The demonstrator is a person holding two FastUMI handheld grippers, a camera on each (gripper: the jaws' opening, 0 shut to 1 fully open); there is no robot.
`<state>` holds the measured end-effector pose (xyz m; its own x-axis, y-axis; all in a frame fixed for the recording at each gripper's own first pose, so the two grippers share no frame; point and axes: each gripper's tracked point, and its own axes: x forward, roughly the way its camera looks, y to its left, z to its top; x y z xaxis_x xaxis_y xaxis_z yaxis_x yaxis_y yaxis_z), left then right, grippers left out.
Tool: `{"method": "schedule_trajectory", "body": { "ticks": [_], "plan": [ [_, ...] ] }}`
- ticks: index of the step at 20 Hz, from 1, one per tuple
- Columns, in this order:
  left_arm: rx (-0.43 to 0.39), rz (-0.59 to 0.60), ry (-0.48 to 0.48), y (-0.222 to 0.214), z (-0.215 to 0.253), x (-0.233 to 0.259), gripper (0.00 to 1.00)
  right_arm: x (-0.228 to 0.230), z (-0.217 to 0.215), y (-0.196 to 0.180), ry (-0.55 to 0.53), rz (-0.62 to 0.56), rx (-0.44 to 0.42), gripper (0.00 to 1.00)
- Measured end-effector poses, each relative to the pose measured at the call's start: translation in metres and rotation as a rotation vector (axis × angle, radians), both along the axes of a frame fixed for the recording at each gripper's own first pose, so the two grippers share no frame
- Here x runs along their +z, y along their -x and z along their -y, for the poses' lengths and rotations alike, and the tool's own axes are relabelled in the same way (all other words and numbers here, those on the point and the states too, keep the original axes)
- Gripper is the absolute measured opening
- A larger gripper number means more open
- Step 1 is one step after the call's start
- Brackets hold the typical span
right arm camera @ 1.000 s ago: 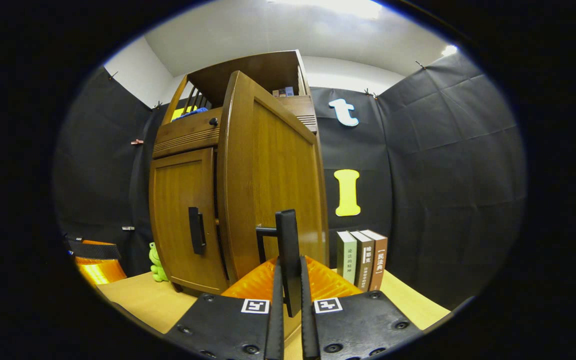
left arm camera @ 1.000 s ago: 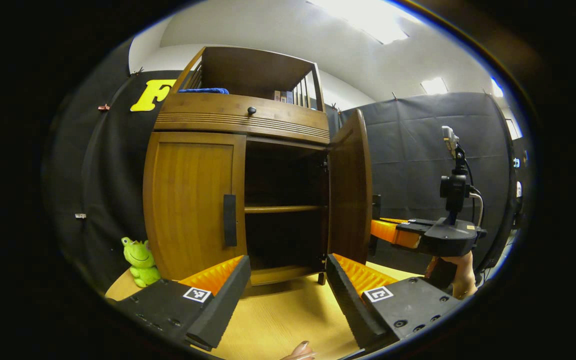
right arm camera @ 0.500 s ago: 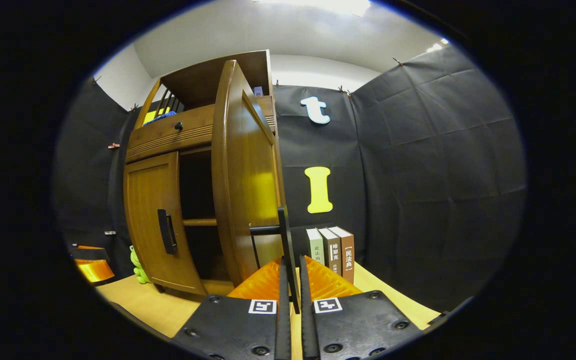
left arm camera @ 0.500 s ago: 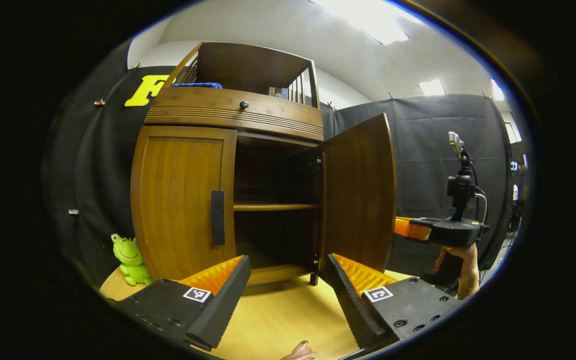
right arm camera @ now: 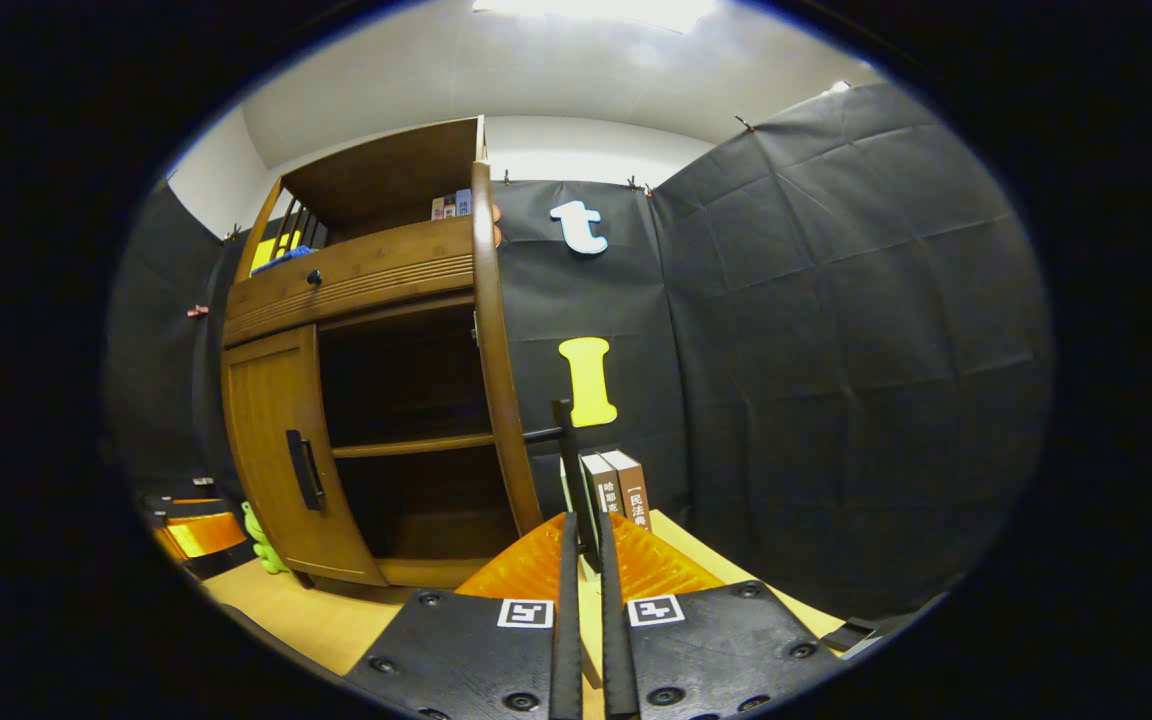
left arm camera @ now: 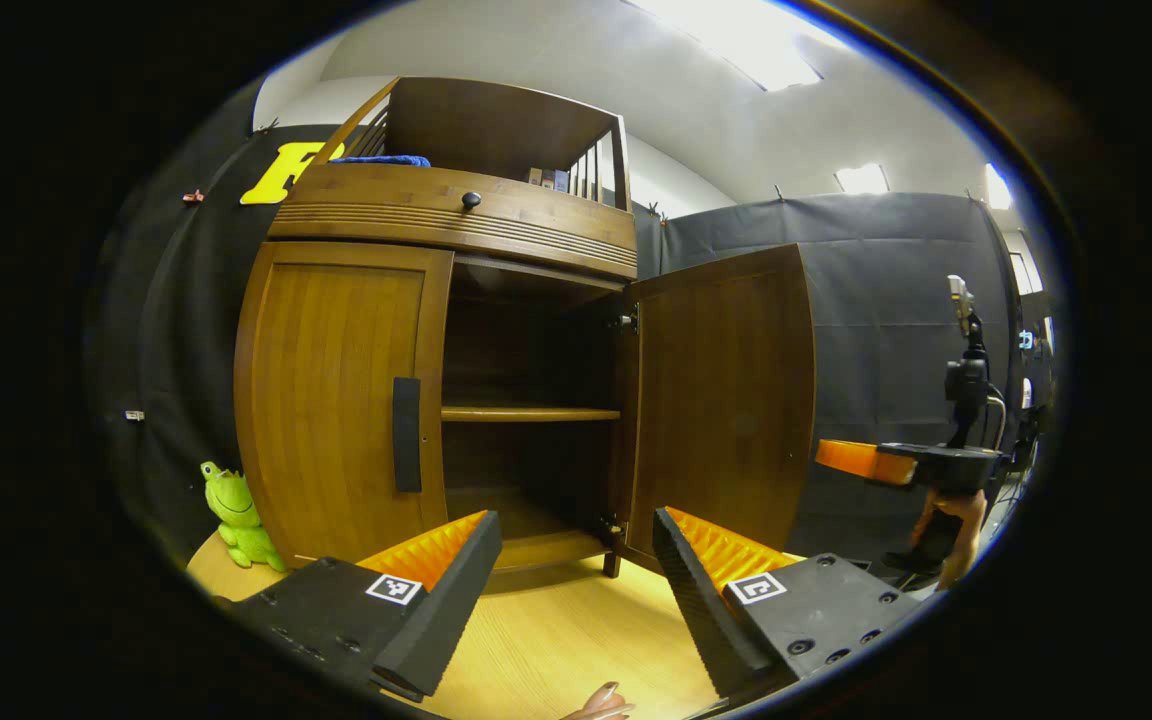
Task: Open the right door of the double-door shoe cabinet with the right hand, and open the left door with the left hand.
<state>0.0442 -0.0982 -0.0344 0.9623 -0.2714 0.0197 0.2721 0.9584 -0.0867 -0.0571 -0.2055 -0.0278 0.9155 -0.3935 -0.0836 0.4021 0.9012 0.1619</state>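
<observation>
The brown wooden double-door shoe cabinet (left arm camera: 456, 240) stands on the pale yellow wooden tabletop (left arm camera: 556, 650), backed by black cloth walls. Its right door (left arm camera: 726, 390) is swung wide, exposing a shelf (left arm camera: 526, 413); in the right gripper view it is edge-on (right arm camera: 496, 380). The left door (left arm camera: 336, 390) is shut. Judgement: the doors are rigid, light on their hinges, and best taken by their slim black bar handles.

The right gripper (right arm camera: 581, 560) pinches the right door's handle (right arm camera: 568, 470) between both fingers. The left gripper (left arm camera: 566, 560), fingers spread wide and empty, hovers before the cabinet, the left door's handle (left arm camera: 406, 434) ahead to its left.

A green frog plush (left arm camera: 236, 510) sits left of the cabinet; books (right arm camera: 621, 490) stand to its right.
</observation>
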Motion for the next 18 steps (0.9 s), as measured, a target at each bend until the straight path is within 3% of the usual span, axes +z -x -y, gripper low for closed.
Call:
{"method": "schedule_trajectory", "body": {
  "ticks": [5, 11, 15, 18],
  "plan": [
    [0.126, 0.024, -0.019, -0.038, -0.034, -0.001, 0.96, 0.014, -0.018, 0.026, 0.091, 0.034, 0.032, 0.12],
    [0.266, 0.069, -0.043, -0.104, -0.082, -0.001, 0.95, -0.003, -0.024, 0.046, 0.177, -0.024, 0.042, 0.85],
    [0.303, 0.101, -0.06, -0.147, -0.098, -0.008, 0.96, -0.012, -0.013, 0.053, 0.194, -0.038, 0.011, 0.84],
    [0.381, 0.114, -0.097, -0.174, -0.118, -0.015, 0.95, -0.015, -0.011, 0.058, 0.188, -0.02, 0.005, 0.84]
  ]
}}
